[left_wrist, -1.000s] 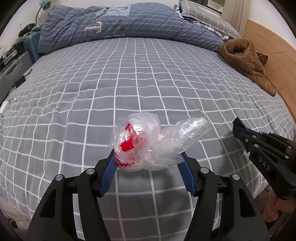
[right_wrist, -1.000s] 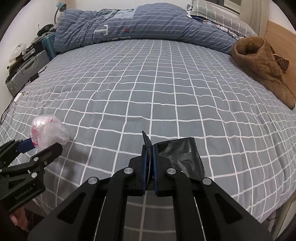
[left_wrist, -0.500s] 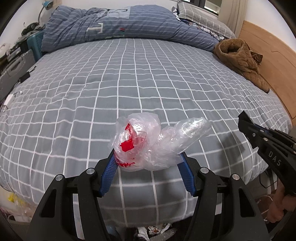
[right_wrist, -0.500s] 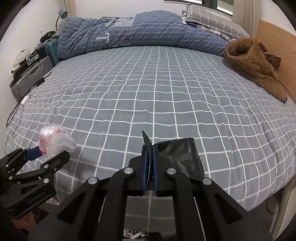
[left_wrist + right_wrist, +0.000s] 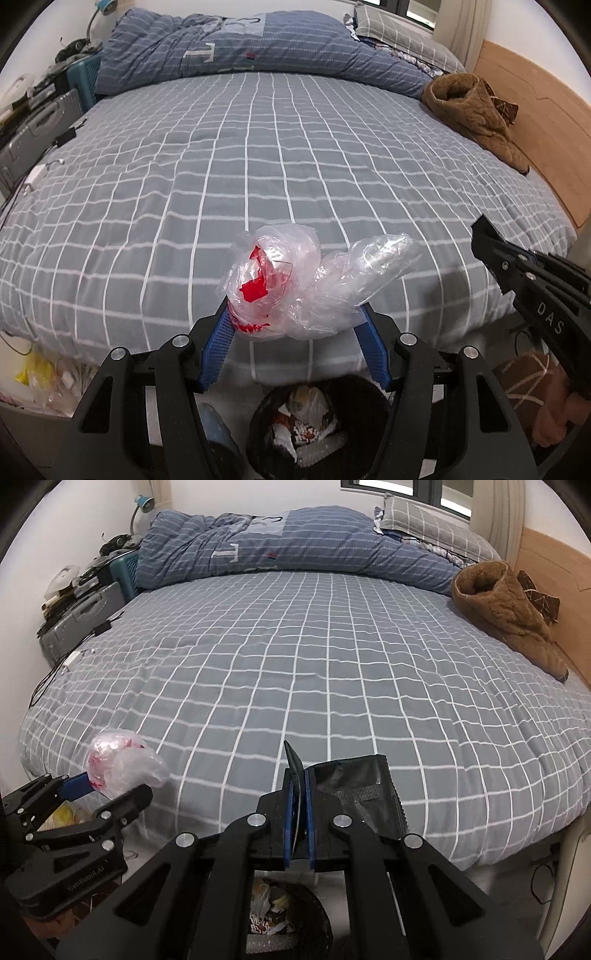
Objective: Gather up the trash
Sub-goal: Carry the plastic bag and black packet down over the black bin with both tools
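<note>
**Operator:** Holding 2 pieces of trash was where I stood at that moment. My left gripper (image 5: 295,325) had its blue pads pressed on either side of a crumpled clear plastic bag (image 5: 295,288) with red print on it, and the bag bulged up and out past the fingertips.

**Colleague:** And the other one?

**Operator:** My right gripper (image 5: 298,794) was pinched tight on a flat black foil pouch (image 5: 354,786). 1 edge of the pouch was caught between the pads and the rest stuck out to the right, its serrated edge showing.

**Colleague:** Where were they over the room?

**Operator:** Both sat at the near edge of the bed (image 5: 332,664), which had a grey sheet with a white grid. Below the grippers, on the floor, I could see a round black trash bin (image 5: 373,402) with white and orange scraps already in it. In the left wrist view the bin lay directly under the plastic bag.

**Colleague:** Anything else on the bed?

**Operator:** A blue striped duvet (image 5: 240,48) was heaped at the far side, and a brown fleece garment (image 5: 506,616) lay by the wooden headboard (image 5: 535,122). I could see the left gripper at the lower left of the right wrist view.
</note>
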A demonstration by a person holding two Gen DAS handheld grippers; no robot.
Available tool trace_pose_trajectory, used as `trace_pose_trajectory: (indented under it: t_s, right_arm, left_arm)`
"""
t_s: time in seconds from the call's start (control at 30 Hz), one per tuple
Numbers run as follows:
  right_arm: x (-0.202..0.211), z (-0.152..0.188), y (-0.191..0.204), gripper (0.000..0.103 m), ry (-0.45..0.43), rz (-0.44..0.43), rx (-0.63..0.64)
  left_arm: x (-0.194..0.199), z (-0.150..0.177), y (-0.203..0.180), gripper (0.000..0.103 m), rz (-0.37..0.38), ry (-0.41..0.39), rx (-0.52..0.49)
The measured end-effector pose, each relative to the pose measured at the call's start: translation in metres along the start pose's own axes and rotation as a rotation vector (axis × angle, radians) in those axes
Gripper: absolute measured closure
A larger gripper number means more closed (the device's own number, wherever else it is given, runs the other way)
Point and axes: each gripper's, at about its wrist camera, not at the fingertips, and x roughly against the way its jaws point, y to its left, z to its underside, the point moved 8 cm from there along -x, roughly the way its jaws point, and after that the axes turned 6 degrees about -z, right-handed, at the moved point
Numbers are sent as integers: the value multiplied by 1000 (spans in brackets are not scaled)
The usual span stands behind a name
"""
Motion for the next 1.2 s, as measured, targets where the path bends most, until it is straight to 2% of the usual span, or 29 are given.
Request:
trace_pose_trajectory:
  t_s: [0.4,0.7,0.97,1.2]
  right_arm:
    - [51,46,24,98,9,-35,6]
    - [77,88,39,98,50,-91,-11]
    - [82,118,51,98,101,-127,-22]
    - [67,132,46,98,140,-136,-59]
  left_arm:
    - [48,41,8,43,-13,-8,30]
    - [69,80,23,43,-37,30,53]
    - [68,109,26,43,-37,88,73]
    - [44,127,28,43,-41,138,79]
